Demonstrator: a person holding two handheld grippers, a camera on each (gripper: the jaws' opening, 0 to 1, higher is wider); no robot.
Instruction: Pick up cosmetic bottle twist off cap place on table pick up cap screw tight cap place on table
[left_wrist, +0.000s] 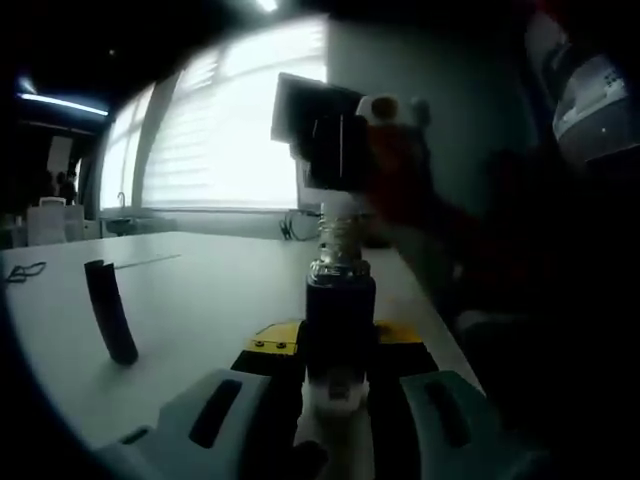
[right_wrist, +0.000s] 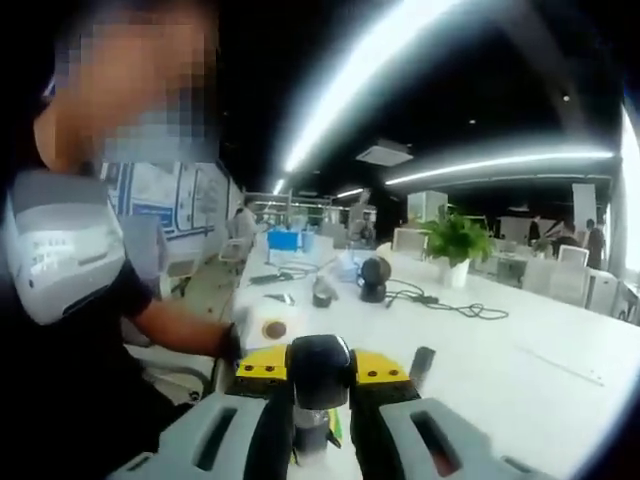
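My left gripper (left_wrist: 338, 352) is shut on the dark body of the cosmetic bottle (left_wrist: 340, 305), which stands upright over the white table (left_wrist: 200, 290). The bottle's silver collar and bare threaded neck (left_wrist: 338, 235) stick up above the jaws. My right gripper (left_wrist: 345, 165) comes in from above and holds the dark cap (left_wrist: 335, 150) at the top of the neck; I cannot tell whether cap and threads touch. In the right gripper view my right gripper (right_wrist: 320, 390) is shut on the rounded black cap (right_wrist: 320, 365), with a pale part of the bottle (right_wrist: 312, 435) just below it.
A black curved object (left_wrist: 110, 310) leans on the table at the left. Bright blinds (left_wrist: 220, 140) lie behind. The person (right_wrist: 70, 270) stands close on the left. Farther along the table (right_wrist: 520, 370) are cables (right_wrist: 440, 300), a black round object (right_wrist: 373, 278) and a potted plant (right_wrist: 455, 240).
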